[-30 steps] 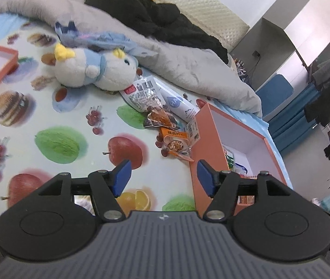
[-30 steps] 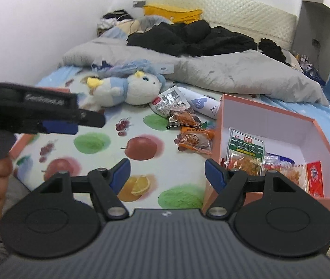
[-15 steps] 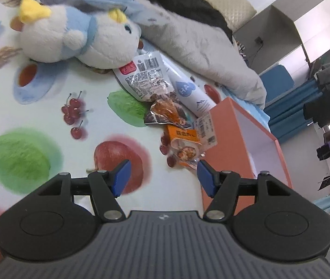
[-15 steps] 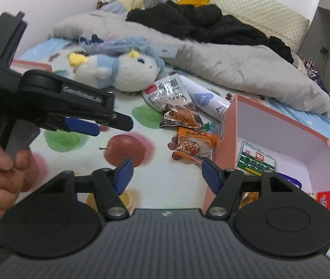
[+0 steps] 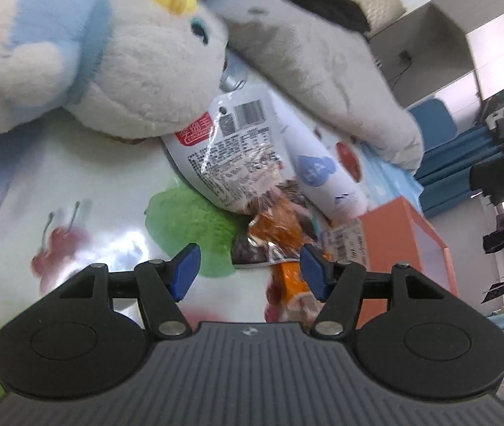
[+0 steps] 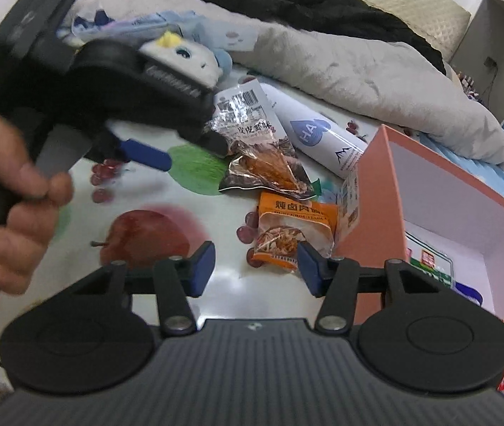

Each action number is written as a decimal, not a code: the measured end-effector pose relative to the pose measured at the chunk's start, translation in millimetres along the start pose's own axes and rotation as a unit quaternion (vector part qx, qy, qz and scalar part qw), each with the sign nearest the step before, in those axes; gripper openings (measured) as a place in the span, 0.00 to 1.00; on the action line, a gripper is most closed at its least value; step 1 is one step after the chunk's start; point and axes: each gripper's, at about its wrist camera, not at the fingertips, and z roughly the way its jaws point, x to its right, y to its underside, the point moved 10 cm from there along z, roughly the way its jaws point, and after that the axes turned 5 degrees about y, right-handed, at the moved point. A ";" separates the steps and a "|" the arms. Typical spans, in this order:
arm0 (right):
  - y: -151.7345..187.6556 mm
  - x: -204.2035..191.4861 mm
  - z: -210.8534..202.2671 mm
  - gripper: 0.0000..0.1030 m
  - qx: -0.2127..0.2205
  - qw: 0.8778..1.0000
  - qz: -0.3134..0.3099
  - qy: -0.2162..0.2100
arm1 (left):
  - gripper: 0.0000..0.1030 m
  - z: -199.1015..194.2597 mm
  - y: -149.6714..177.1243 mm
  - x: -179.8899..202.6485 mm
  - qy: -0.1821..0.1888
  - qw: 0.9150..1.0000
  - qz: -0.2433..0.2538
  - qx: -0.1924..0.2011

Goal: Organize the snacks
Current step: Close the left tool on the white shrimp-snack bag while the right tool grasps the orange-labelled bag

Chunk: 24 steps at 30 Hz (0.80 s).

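Orange snack packet point(image 6: 292, 234) flat beside box point(image 6: 372, 206), long axis toward tongs point(image 6: 255, 269)

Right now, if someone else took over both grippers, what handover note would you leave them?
Left gripper: open, empty, over the dark snack packet.
Right gripper: empty, jaws closing, just short of the orange snack packet.
Also loose on the fruit-print sheet: silver snack packet, white bottle.
Done: a few packets already in the orange box.
Left: box the loose snacks. The plush toy lies against the silver one.
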 end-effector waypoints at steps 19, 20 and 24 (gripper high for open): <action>-2.3 9.5 61.4 0.42 0.002 0.998 -0.003 0.062 | 0.65 73.6 -44.6 9.2 -0.080 0.996 -0.013 -0.036; 0.0 8.8 63.7 0.43 -0.005 0.998 0.000 0.059 | 0.65 74.8 -42.8 10.3 -0.086 0.995 -0.004 -0.039; 12.4 11.6 69.6 0.38 -0.033 0.998 0.044 0.031 | 0.61 76.9 -36.5 13.2 -0.111 0.993 0.024 -0.035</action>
